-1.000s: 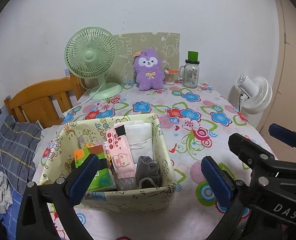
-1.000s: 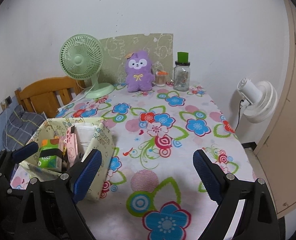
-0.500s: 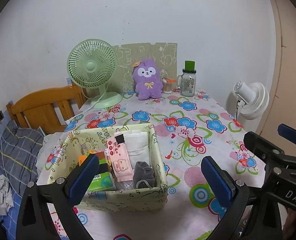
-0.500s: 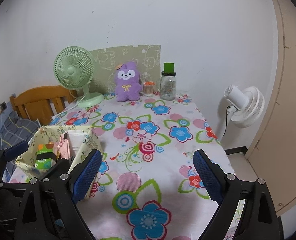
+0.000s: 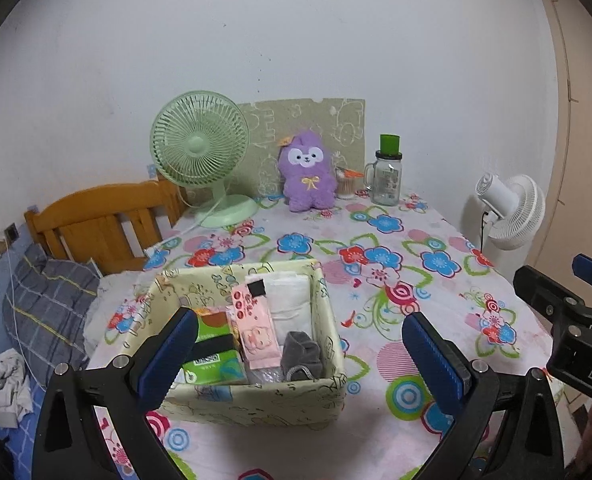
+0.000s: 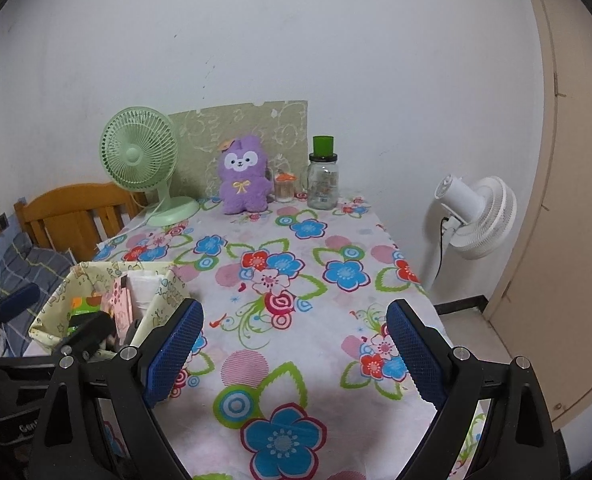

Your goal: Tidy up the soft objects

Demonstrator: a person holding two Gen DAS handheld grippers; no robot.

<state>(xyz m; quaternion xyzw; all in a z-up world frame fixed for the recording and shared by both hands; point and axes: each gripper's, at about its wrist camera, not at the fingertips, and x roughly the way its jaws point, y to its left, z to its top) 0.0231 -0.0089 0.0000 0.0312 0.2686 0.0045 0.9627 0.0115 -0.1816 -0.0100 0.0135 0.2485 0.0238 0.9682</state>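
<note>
A pale yellow fabric basket (image 5: 256, 402) (image 6: 52, 308) sits near the front left of the flowered table. Inside it stand a green tissue pack (image 5: 212, 360), a pink packet (image 5: 254, 328), a white folded cloth (image 5: 290, 304) and a grey sock (image 5: 301, 356). A purple plush toy (image 5: 307, 176) (image 6: 243, 180) sits upright at the table's far edge. My left gripper (image 5: 300, 356) hangs open just in front of the basket, nothing between its fingers. Over the table's front, right of the basket, my right gripper (image 6: 294, 354) is open and empty.
A green desk fan (image 5: 200, 160) stands at the back left, a glass jar with a green lid (image 5: 388, 174) and a small cup (image 6: 285, 188) at the back right. A white floor fan (image 6: 476, 216) stands off the table's right edge. A wooden bed frame (image 5: 96, 220) lies left.
Both grippers have pulled back and risen away from the basket and table, so the basket and far objects look smaller. Both stay open and empty.
</note>
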